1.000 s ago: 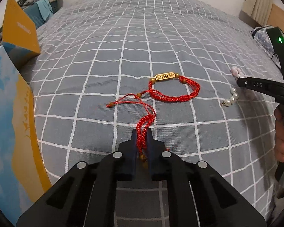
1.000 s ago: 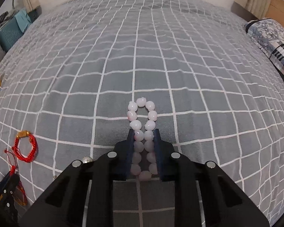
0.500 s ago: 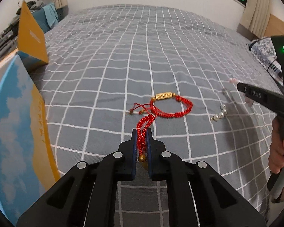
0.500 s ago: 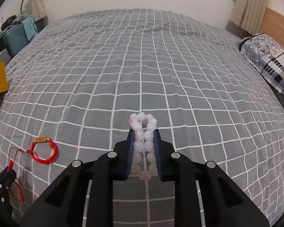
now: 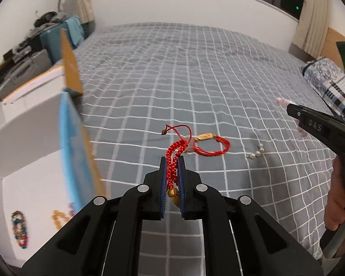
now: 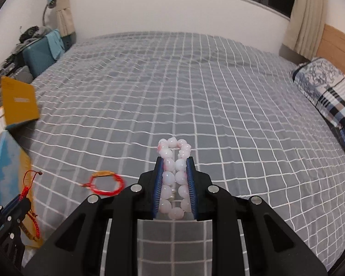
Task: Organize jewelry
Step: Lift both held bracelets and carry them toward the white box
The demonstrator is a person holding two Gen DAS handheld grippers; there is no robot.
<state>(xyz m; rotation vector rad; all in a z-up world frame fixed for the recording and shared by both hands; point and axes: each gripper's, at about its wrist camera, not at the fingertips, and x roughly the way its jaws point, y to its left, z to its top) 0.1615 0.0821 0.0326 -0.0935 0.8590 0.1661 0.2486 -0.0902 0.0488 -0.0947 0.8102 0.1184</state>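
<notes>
My left gripper [image 5: 172,158] is shut on a red braided cord bracelet [image 5: 173,151] with a gold bead, held above the grey checked bed [image 5: 172,80]. Its loose cord ends stick up past the fingertips. My right gripper [image 6: 174,159] is shut on a pink bead bracelet [image 6: 172,149], also off the bed. A second red bracelet with a gold plate [image 5: 210,147] lies on the cover just beyond the left gripper. A short string of pearls [image 5: 256,154] rests to its right. In the left wrist view the right gripper [image 5: 289,110] shows at the right edge, held by a hand [image 5: 335,207].
An open white box [image 5: 23,138] with a blue and orange lid [image 5: 76,142] stands at the left; a multicoloured bead bracelet [image 5: 19,230] and a gold one [image 5: 57,218] lie inside. A patterned pillow [image 6: 329,101] lies at the right. Clutter and a teal suitcase [image 6: 41,53] stand beyond the bed's left side.
Both grippers have risen, still shut. The red braided bracelet and the pink beads have come up off the cover. The gold-plate bracelet stays on the bed. The box's inside has come into view.
</notes>
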